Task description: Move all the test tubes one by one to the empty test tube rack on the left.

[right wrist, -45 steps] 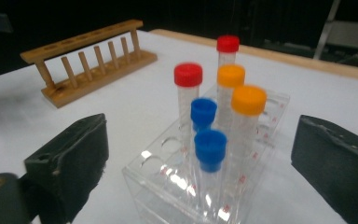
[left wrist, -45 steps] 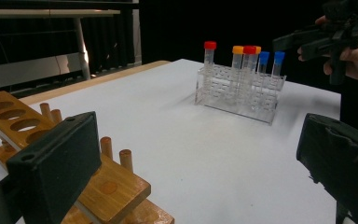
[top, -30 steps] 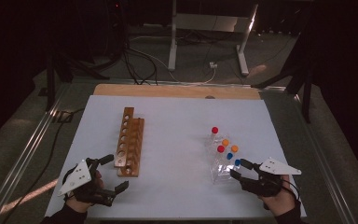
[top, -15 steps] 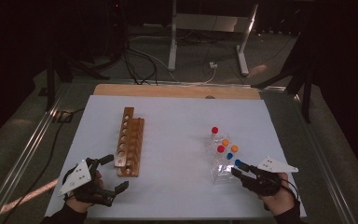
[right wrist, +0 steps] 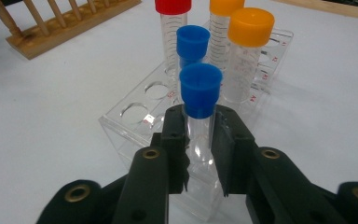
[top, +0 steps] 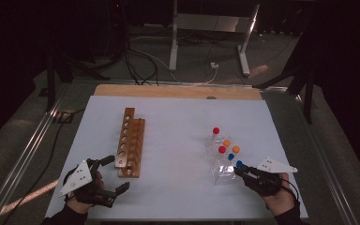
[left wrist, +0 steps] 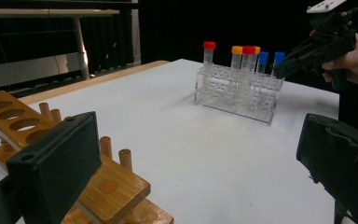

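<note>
Red "A4" on clear rack (right wrist: 279,51)

A white tabletop (top: 178,117) carries everything, with a strip of bare wood (top: 178,91) showing along its far edge. Toward the left side lies a wooden rack (top: 130,142) with a row of round holes and short pegs, set lengthwise from near to far. Toward the right, well apart from it, stands a clear plastic tube rack (top: 221,161) holding upright tubes capped red, orange and blue
</note>
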A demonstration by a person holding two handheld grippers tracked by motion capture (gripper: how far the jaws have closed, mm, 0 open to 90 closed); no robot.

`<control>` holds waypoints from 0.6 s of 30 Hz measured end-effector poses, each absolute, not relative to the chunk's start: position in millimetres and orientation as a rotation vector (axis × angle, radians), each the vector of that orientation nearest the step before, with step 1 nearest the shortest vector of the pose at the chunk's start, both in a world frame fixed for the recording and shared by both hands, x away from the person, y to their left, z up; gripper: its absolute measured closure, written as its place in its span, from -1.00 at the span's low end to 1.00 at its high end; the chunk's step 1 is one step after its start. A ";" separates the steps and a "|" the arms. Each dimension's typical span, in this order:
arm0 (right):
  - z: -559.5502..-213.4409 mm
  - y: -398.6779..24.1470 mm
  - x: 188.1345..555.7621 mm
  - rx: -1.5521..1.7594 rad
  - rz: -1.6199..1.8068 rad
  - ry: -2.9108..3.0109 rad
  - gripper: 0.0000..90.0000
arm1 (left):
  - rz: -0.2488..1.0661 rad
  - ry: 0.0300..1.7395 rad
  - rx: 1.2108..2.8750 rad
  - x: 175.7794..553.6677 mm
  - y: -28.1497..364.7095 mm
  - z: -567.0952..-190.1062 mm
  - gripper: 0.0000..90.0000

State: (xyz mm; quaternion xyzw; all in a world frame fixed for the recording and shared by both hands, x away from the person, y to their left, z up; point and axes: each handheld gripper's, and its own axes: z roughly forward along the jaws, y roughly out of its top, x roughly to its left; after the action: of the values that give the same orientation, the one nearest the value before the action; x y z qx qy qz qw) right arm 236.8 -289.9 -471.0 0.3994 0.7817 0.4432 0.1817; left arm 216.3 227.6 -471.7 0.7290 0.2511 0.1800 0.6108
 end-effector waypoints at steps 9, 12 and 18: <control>-467.9 -290.3 236.3 1.129 1.253 2.195 0.70 | 0.416 0.580 1.683 216.2 227.9 -471.5 -0.99; -465.2 -291.5 235.8 1.131 1.268 2.183 0.70 | 0.416 0.581 1.683 216.2 227.6 -471.6 -0.99; -457.8 -293.9 234.2 1.118 1.286 2.171 0.70 | 0.417 0.581 1.684 216.3 227.3 -471.9 -0.99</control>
State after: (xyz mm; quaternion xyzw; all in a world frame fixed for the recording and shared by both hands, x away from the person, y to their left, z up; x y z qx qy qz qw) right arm 234.2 -293.9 -457.8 0.3978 0.7724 0.4575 0.1895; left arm 216.3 227.3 -471.9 0.7295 0.2518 0.1805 0.6098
